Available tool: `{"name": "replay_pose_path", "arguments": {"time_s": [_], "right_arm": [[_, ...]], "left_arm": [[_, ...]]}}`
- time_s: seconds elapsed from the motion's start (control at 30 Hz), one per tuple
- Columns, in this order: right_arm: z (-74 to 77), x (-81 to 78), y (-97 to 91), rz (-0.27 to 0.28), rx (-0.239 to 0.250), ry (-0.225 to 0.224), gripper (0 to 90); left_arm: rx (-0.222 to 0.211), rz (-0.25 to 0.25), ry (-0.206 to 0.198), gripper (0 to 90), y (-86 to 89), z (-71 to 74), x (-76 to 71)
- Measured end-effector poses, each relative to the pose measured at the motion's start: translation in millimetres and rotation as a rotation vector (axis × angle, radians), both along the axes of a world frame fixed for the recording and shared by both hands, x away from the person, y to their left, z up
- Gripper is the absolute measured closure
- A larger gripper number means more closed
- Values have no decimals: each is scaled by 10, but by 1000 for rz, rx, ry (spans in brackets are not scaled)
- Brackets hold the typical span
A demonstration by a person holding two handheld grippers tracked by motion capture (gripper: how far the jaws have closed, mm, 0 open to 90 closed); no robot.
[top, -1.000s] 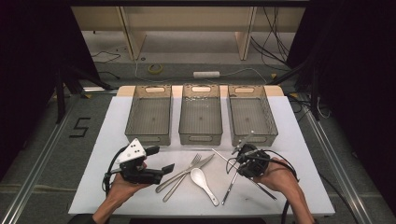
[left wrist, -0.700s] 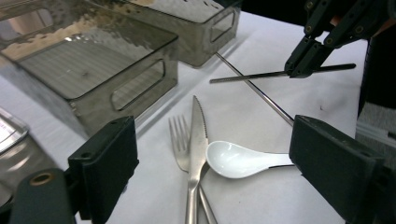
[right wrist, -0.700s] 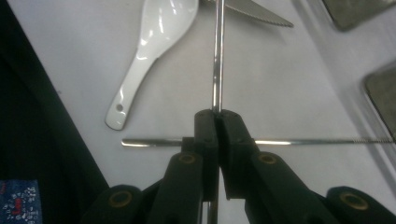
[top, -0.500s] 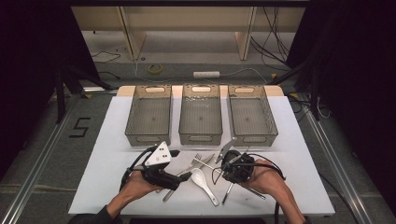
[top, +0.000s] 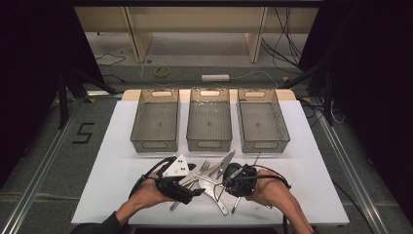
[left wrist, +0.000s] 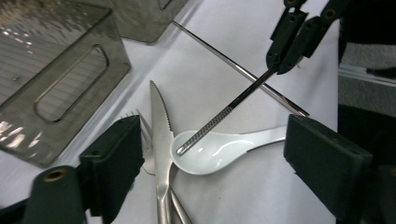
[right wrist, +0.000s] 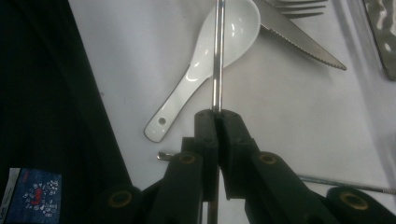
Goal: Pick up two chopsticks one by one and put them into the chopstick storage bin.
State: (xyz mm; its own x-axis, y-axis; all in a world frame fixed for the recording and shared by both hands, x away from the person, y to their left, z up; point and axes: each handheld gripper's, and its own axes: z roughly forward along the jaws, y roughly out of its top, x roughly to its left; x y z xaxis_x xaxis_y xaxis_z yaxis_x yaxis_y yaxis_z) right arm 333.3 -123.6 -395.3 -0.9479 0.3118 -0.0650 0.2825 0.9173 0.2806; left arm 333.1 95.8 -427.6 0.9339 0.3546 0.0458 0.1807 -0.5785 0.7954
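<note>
The white table (top: 122, 146) carries three clear plastic bins (top: 209, 119) in a row across its far half, and a small heap of cutlery lies on the near half, between the person's two hands.

The left gripper (left wrist: 210, 154) hangs over the heap with its jaws spread wide. They have just been closing a little, with the white ceramic spoon (left wrist: 212, 151) and the serrated knife (left wrist: 161, 140) in the gap between them but no pad touching either. The knife's tip points toward the nearest bin, and a fork (left wrist: 140, 122) lies partly under it.

The right gripper (right wrist: 217, 116) has its jaws pressed together on a metal chopstick (right wrist: 217, 56), pinching it along its shaft. In the right gripper view the chopstick's long axis runs straight out from the jaws, in line with them. Its ridged tip points into the spoon's bowl and rests there, as the left gripper view shows, with the shaft rising at a slant to the pinching jaws.

A second chopstick (left wrist: 233, 67) lies flat on the table beyond the spoon.
</note>
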Motion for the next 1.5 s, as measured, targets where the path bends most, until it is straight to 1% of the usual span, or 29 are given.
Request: {"name": "replay_pose_path", "arguments": {"time_s": [0.03, 0.07, 0.1, 0.17, 0.2, 0.27, 0.47, 0.5, 0.53, 0.63, 0.7, 0.73, 0.8, 0.83, 0.87, 0.9, 0.97, 1.0, 1.07, 1.1, 1.13, 1.2, 1.23, 1.3, 1.33, 1.37, 1.43, 1.47, 1.5], "right_arm": [[-2, -16, 20, -3, 1, 5, 870], [-6, -20, 29, 11, -1, 2, 870], [-2, -21, 34, 25, -10, 6, 870], [-13, -36, 55, 49, -17, 10, 870], [-14, -38, 60, 55, -16, 9, 870], [-14, -41, 68, 66, -18, 8, 870], [-12, -59, 86, 95, -21, 8, 870], [-11, -68, 93, 94, -18, 8, 870], [-11, -73, 99, 105, -20, 8, 870], [-12, -82, 113, 111, -23, 10, 870], [-20, -82, 119, 125, -29, 7, 870], [-19, -86, 122, 123, -32, 12, 870], [-24, -84, 124, 142, -36, 12, 870], [-25, -93, 128, 137, -39, 12, 870], [-27, -92, 128, 151, -46, 14, 869], [-31, -100, 135, 145, -44, 14, 870], [-37, -104, 139, 154, -48, 15, 870], [-37, -104, 139, 154, -48, 15, 870], [-43, -117, 150, 168, -49, 15, 870], [-41, -115, 149, 182, -55, 15, 869], [-43, -122, 151, 178, -54, 16, 869], [-47, -124, 147, 203, -59, 11, 868], [-48, -137, 149, 198, -58, 21, 868], [-55, -131, 143, 236, -69, 12, 862], [-63, -141, 142, 227, -64, 13, 854], [-68, -137, 136, 231, -65, 9, 846], [-59, -108, 118, 236, -63, 24, 832], [-53, -109, 111, 215, -48, 27, 820], [-35, -98, 95, 207, -37, 18, 769]], "left_arm": [[0, 0, 0, 234, 0, 0, 0], [12, -19, -7, 253, -12, -6, -16], [24, -48, -32, 277, -17, -4, -32], [58, -84, -53, 333, -40, 1, -69], [68, -94, -55, 346, -52, 1, -79], [73, -112, -55, 381, -65, -4, -90], [82, -134, -63, 475, -78, -13, -106], [93, -147, -66, 494, -77, -12, -105], [93, -152, -64, 507, -79, -14, -111], [102, -169, -62, 579, -88, -17, -121], [110, -175, -60, 602, -94, -23, -127], [110, -175, -60, 612, -94, -23, -127], [123, -186, -55, 635, -105, -37, -138], [127, -191, -56, 649, -110, -40, -140], [132, -196, -58, 663, -115, -43, -141], [135, -198, -58, 675, -117, -44, -142], [145, -204, -59, 701, -119, -47, -142], [145, -204, -59, 716, -119, -47, -142], [148, -221, -63, 747, -116, -50, -152], [150, -229, -61, 756, -116, -49, -155], [150, -242, -59, 765, -116, -49, -158], [155, -264, -54, 786, -116, -52, -162], [152, -274, -52, 799, -117, -56, -171], [156, -306, -51, 830, -119, -56, -184], [155, -321, -51, 847, -121, -57, -192], [151, -321, -46, 857, -127, -59, -208], [148, -319, -49, 861, -121, -52, -205], [142, -312, -48, 862, -111, -49, -199], [139, -306, -53, 862, -99, -45, -189]]}}
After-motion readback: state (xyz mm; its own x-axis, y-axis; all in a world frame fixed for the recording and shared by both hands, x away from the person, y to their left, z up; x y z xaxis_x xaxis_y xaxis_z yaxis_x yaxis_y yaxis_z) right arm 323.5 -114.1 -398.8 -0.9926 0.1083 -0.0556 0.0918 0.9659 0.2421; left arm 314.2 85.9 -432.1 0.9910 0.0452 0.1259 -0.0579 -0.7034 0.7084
